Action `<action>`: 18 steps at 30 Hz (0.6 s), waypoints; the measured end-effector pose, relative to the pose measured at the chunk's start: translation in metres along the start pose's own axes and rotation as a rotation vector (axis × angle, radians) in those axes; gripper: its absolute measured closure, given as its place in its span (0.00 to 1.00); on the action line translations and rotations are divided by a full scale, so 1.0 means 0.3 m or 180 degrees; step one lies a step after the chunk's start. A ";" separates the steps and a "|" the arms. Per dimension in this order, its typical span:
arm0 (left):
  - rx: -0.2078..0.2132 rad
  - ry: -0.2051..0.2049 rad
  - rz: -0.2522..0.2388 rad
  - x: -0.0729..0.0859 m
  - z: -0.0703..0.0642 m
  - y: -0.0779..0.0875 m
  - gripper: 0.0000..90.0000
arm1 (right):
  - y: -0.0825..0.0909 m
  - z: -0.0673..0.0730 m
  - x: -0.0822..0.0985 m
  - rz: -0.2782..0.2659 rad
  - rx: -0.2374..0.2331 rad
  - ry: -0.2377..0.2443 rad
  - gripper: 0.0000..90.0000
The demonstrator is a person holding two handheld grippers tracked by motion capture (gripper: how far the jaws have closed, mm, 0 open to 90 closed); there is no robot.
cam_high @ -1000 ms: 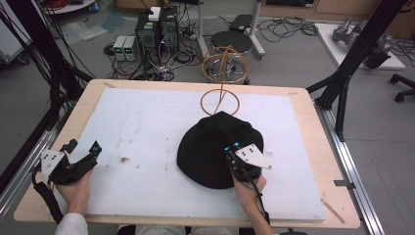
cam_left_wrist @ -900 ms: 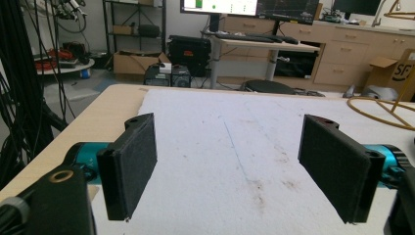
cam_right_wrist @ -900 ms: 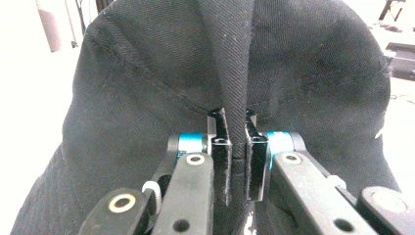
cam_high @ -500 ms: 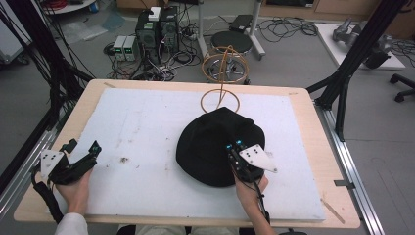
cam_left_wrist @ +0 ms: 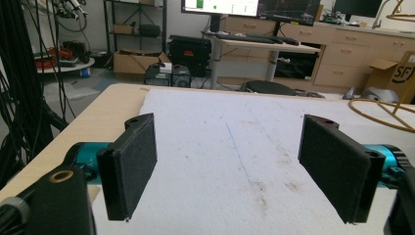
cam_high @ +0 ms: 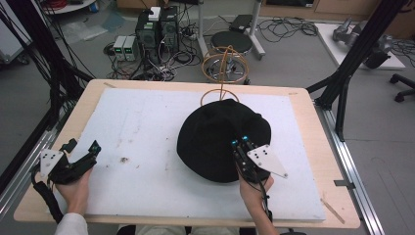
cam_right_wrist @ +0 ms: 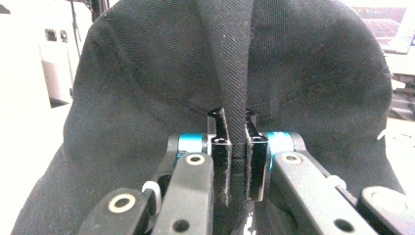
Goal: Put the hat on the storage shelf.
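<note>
A black fabric hat lies on the white mat, right of centre. My right gripper is over its near side and is shut on a pinched fold of the black cloth; the fold rises between the two pads in the right gripper view. My left gripper rests at the mat's near left corner, far from the hat. Its jaws stand wide open with nothing between the pads.
The white mat covers a wooden table. A copper wire ring stand sits just behind the hat. Black frame posts flank the table; computers and cables lie on the floor beyond.
My right gripper has risen a little with the cloth fold, and the hat's near side has lifted and bunched with it. The left gripper has stayed put.
</note>
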State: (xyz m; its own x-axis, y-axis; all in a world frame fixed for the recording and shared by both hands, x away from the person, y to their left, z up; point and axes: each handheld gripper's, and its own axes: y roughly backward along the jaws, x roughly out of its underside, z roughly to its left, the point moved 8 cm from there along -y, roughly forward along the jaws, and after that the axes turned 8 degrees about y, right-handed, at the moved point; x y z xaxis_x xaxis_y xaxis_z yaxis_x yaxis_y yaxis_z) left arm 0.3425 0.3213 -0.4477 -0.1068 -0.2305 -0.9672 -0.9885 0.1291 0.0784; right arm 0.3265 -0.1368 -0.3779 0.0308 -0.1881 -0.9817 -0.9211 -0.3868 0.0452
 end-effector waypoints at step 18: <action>0.0014 0.0017 0.0000 0.001 0.000 -0.006 0.25 | -0.022 -0.058 -0.265 -0.0489 0.0100 0.0063 0.95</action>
State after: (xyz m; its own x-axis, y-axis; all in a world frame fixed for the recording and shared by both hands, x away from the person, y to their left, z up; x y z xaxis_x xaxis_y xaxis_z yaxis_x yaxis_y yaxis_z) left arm 0.3444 0.3210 -0.4481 -0.1073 -0.2355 -0.9659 -0.9881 0.1332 0.0773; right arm 0.3368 -0.1349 -0.2968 0.1796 -0.1466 -0.9728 -0.9166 -0.3840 -0.1113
